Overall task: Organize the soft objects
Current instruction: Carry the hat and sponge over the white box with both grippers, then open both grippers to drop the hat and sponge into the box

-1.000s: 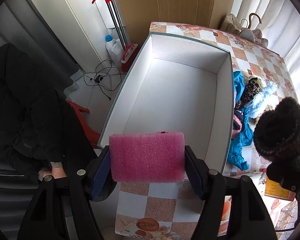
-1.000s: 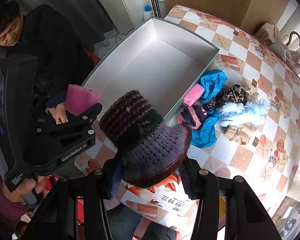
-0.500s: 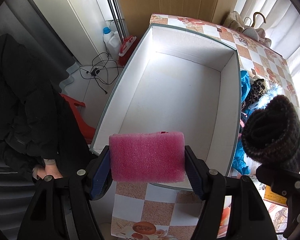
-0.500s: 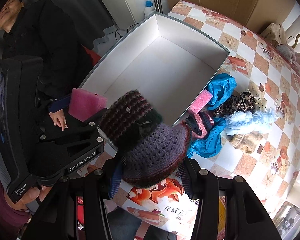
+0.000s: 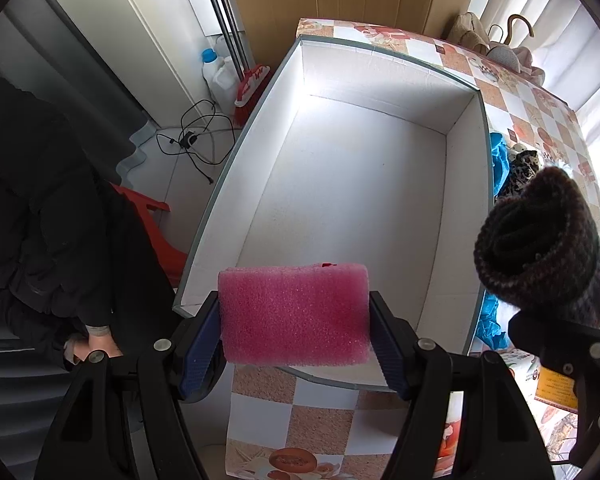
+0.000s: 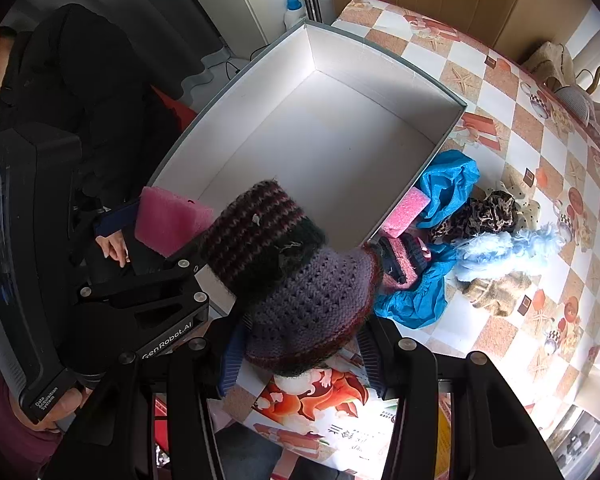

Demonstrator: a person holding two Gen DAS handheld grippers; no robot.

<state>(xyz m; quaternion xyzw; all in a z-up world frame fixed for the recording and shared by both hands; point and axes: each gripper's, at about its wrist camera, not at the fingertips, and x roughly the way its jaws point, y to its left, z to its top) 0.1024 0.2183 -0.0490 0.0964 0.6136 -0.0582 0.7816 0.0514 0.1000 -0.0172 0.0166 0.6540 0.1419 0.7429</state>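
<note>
Pink foam sponge (image 5: 294, 314) and knitted hat (image 6: 288, 276) held over the white box's (image 5: 466, 184) near edge.
Left gripper (image 5: 294, 340) clamps the sponge endwise; right gripper (image 6: 300, 354) pinches the hat, just beside the box's near right corner.

Pink foam block (image 5: 294, 314): porous, matt, finely pitted. Knit hat (image 6: 292, 276): coarse wool yarn, ribbed and openwork, fuzzy. Box (image 5: 466, 208): smooth matt white card inside. Bench (image 6: 512, 128): glossy checked oilcloth. Blue cloth (image 6: 448, 184): thin, shiny, crinkled. Tool pads (image 5: 202, 336): ridged blue rubber on matt black plastic.
</note>
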